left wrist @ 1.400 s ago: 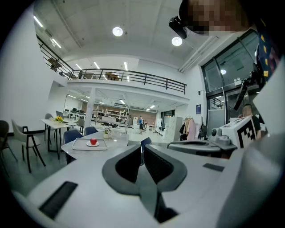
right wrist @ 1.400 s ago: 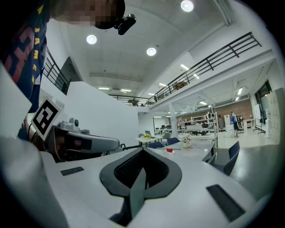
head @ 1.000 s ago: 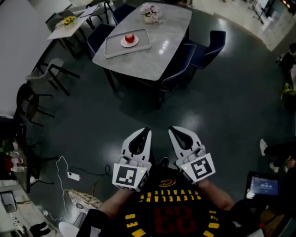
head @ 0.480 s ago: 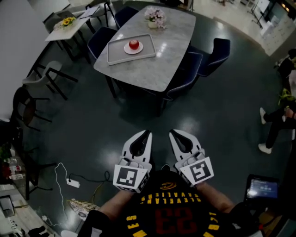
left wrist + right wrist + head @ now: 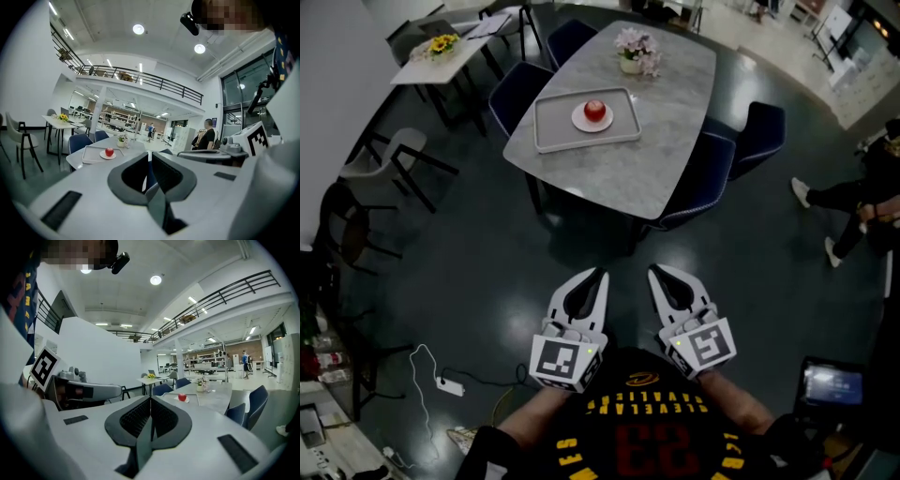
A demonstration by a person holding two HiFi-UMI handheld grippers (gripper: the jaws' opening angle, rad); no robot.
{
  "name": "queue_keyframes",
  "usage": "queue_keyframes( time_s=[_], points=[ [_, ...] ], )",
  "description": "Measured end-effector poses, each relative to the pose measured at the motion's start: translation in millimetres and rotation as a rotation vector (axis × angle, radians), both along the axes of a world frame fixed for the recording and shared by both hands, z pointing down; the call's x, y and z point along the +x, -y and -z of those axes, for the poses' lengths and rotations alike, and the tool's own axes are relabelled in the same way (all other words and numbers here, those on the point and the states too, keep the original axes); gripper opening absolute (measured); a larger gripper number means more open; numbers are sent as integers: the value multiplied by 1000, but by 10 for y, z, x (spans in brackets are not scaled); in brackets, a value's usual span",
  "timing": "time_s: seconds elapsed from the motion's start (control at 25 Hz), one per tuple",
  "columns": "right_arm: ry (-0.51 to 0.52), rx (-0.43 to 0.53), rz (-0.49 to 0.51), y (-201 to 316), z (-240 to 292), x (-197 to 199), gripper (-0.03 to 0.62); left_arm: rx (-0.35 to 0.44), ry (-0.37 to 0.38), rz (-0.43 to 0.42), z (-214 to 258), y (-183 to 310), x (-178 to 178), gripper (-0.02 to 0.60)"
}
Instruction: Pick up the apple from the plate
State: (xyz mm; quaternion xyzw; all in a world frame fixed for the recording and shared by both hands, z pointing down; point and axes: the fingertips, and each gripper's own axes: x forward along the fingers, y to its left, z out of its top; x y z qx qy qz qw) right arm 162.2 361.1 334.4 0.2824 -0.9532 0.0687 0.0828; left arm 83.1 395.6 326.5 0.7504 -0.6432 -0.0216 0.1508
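Left gripper and right gripper, jaws pressed together on nothing, side by side, well short of table. Red apple on plate, inside tray near table's left edge.

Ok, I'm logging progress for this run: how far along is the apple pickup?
Nothing looks done: the apple sits on its plate in the tray on the table. In hand: nothing; the left tool and right tool are both shut and empty, well short of the table. Left: approach, open a tool, grasp and lift the apple.
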Motion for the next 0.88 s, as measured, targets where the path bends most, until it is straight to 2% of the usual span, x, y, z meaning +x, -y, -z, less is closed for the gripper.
queue_keyframes(
  time_s=[0.12, 0.28, 0.56, 0.68, 0.88],
  points=[
    [11, 2, 5, 134, -17, -233, 6, -17, -12, 12, 3, 110, -275, 23],
    [-10, -26, 0, 234, -64, -467, 6, 19, -26, -17, -45, 202, -484, 25],
    [-5, -80, 25, 409, -167, -789, 6, -27, -57, 0, -150, 343, -801, 25],
    [8, -92, 56, 518, -210, -937, 6, -24, -52, 5, -188, 418, -892, 25],
    [39, -102, 114, 818, -188, -1239, 6, -29, -18, 62, -176, 663, -1151, 25]
  ],
)
